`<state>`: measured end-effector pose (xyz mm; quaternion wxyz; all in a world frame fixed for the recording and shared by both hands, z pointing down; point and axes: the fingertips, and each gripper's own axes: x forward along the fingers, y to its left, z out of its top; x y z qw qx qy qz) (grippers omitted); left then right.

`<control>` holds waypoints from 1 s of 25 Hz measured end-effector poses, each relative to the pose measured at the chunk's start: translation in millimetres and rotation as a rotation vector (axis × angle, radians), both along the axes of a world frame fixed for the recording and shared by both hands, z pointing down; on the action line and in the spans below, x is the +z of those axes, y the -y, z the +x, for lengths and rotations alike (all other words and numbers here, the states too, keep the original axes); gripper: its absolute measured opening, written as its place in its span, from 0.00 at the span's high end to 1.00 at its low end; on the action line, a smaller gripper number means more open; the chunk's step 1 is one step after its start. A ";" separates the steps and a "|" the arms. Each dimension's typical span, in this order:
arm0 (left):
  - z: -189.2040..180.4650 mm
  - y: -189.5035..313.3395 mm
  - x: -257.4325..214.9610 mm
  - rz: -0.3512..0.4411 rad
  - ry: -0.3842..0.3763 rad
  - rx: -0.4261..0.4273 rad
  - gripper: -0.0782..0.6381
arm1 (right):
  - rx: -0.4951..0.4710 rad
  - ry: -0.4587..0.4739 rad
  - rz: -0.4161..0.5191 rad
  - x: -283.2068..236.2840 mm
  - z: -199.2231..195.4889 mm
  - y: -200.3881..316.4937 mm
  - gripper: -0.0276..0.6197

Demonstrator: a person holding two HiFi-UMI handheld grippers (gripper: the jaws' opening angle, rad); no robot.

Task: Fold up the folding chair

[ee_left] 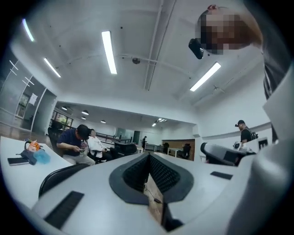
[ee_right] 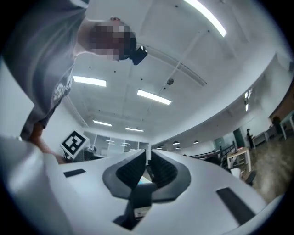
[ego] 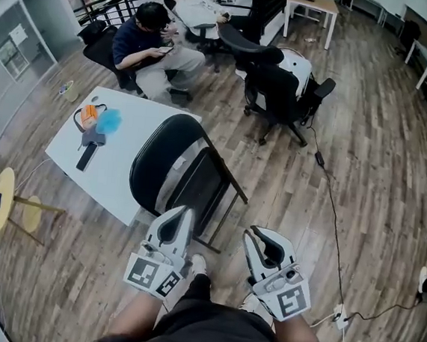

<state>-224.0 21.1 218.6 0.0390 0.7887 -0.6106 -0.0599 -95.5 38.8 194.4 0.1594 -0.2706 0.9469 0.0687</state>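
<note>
The black folding chair [ego: 179, 172] stands on the wood floor against the near edge of the white table [ego: 131, 125]. Its round back faces left and its seat lies steeply against the frame. Both grippers are held close to my body, short of the chair and touching nothing. My left gripper [ego: 185, 211] points at the chair's near legs, its jaws shut and empty [ee_left: 148, 157]. The chair's dark back [ee_left: 59, 175] shows low at the left of the left gripper view. My right gripper [ego: 252, 235] is beside it on the right, tilted upward, jaws closed together with nothing between them [ee_right: 148, 152].
On the table lie an orange and blue bundle [ego: 98, 120] and a black phone [ego: 86, 157]. A person sits behind the table [ego: 147, 43]. A black office chair [ego: 281, 90] stands farther back. A cable [ego: 333, 197] runs to a power strip [ego: 341, 315]. A small round stool [ego: 2, 199] is at left.
</note>
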 end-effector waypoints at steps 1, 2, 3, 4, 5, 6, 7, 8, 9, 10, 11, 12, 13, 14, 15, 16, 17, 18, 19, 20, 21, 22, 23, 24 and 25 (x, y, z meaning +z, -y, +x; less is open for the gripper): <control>13.0 -6.0 -1.4 0.019 -0.002 -0.003 0.88 | 0.047 -0.035 0.020 2.4 11.1 -3.8 0.91; 26.5 -11.3 -1.6 0.035 0.002 -0.005 0.88 | 0.096 -0.073 0.036 5.7 22.1 -6.9 0.93; 40.5 -16.2 -0.5 0.047 0.013 -0.009 0.88 | 0.147 -0.109 0.047 9.7 33.9 -9.3 0.93; 54.9 -21.0 1.8 0.056 0.030 -0.013 0.88 | 0.192 -0.137 0.053 13.6 46.2 -11.7 0.94; 69.3 -26.1 5.0 0.063 0.051 -0.017 0.88 | 0.228 -0.153 0.055 17.1 58.6 -14.9 0.94; 83.3 -31.6 9.0 0.069 0.073 -0.020 0.88 | 0.252 -0.163 0.056 20.3 70.3 -19.3 0.94; 96.5 -37.6 13.4 0.072 0.093 -0.023 0.88 | 0.267 -0.172 0.055 23.7 81.0 -24.8 0.94; 108.7 -43.7 17.5 0.074 0.107 -0.026 0.88 | 0.273 -0.179 0.054 27.1 90.9 -30.9 0.94; 119.8 -49.3 20.5 0.076 0.114 -0.028 0.88 | 0.274 -0.183 0.052 30.3 100.1 -37.0 0.94; 130.1 -54.3 22.4 0.076 0.114 -0.028 0.88 | 0.274 -0.184 0.048 33.1 108.7 -42.5 0.94; 139.4 -58.6 23.5 0.076 0.111 -0.026 0.88 | 0.274 -0.184 0.044 35.8 116.6 -47.1 0.94; 147.4 -62.3 24.3 0.077 0.108 -0.025 0.88 | 0.275 -0.182 0.041 38.2 123.6 -51.1 0.94; 153.9 -65.8 24.7 0.079 0.105 -0.024 0.88 | 0.275 -0.179 0.039 40.1 129.5 -54.8 0.94; 158.9 -69.4 25.2 0.082 0.104 -0.025 0.88 | 0.273 -0.174 0.038 41.4 134.3 -58.4 0.94; 163.1 -73.3 26.1 0.086 0.106 -0.025 0.88 | 0.271 -0.169 0.038 42.4 138.3 -62.2 0.94; 167.2 -77.5 27.7 0.088 0.113 -0.022 0.88 | 0.271 -0.165 0.039 42.9 141.9 -65.5 0.94; 171.4 -81.4 29.7 0.087 0.123 -0.015 0.88 | 0.273 -0.162 0.041 42.8 145.1 -68.2 0.94; 174.9 -84.4 31.1 0.085 0.134 -0.009 0.88 | 0.279 -0.159 0.043 42.1 147.8 -70.1 0.94; 177.1 -86.0 31.5 0.084 0.145 -0.006 0.88 | 0.285 -0.157 0.046 41.3 149.7 -71.2 0.94; 178.0 -86.4 31.0 0.086 0.156 -0.006 0.88 | 0.293 -0.157 0.050 40.7 150.9 -71.4 0.94; 178.3 -85.9 30.0 0.091 0.170 -0.009 0.88 | 0.301 -0.160 0.054 40.6 151.1 -71.0 0.94; 178.5 -84.9 29.0 0.097 0.186 -0.012 0.88 | 0.307 -0.165 0.056 41.0 150.5 -70.0 0.94; 179.0 -84.0 28.4 0.099 0.199 -0.014 0.88 | 0.312 -0.168 0.056 41.5 149.5 -68.6 0.94; 179.8 -83.2 28.4 0.099 0.205 -0.013 0.88 | 0.315 -0.168 0.056 41.6 148.0 -67.2 0.94; 180.3 -82.8 28.7 0.097 0.206 -0.009 0.88 | 0.317 -0.168 0.057 41.8 146.3 -66.4 0.94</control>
